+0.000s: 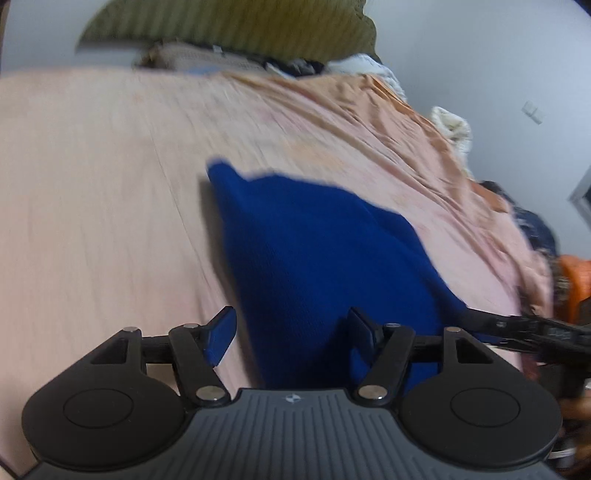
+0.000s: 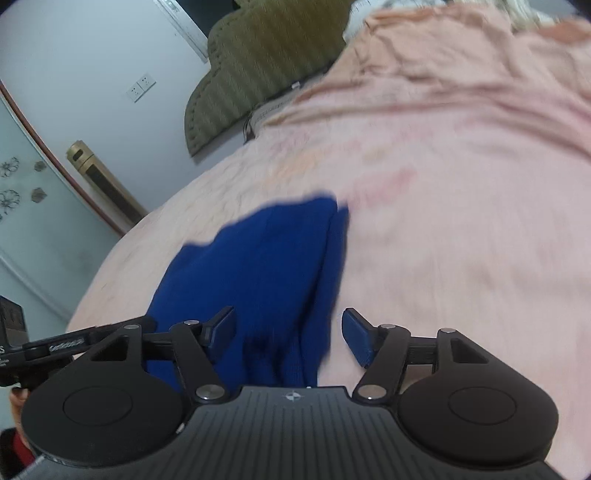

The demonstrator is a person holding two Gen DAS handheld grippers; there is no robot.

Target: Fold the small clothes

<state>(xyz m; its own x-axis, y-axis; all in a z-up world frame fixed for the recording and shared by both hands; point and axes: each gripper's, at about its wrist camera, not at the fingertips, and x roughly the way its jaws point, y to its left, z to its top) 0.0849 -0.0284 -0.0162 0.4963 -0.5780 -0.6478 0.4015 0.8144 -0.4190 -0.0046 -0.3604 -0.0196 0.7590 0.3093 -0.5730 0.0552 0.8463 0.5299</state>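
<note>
A deep blue knitted garment (image 1: 314, 240) lies folded into a long narrow shape on the pink bed sheet (image 1: 92, 184). My left gripper (image 1: 291, 325) is open just above the garment's near end. The cloth shows between its blue pads (image 1: 221, 332), but neither pad presses on it. In the right wrist view the same garment (image 2: 258, 266) runs away from my right gripper (image 2: 289, 326), which is also open, its pads (image 2: 356, 338) apart from the cloth. Each gripper's black frame shows at the edge of the other's view. Both pictures are blurred.
An olive ribbed headboard (image 1: 229, 26) stands at the far end of the bed, with a heap of clothes (image 1: 295, 64) in front of it. More bedding and an orange thing (image 1: 576, 280) lie past the right edge. A gold standing unit (image 2: 99, 181) and a glass door (image 2: 22, 206) are at the left.
</note>
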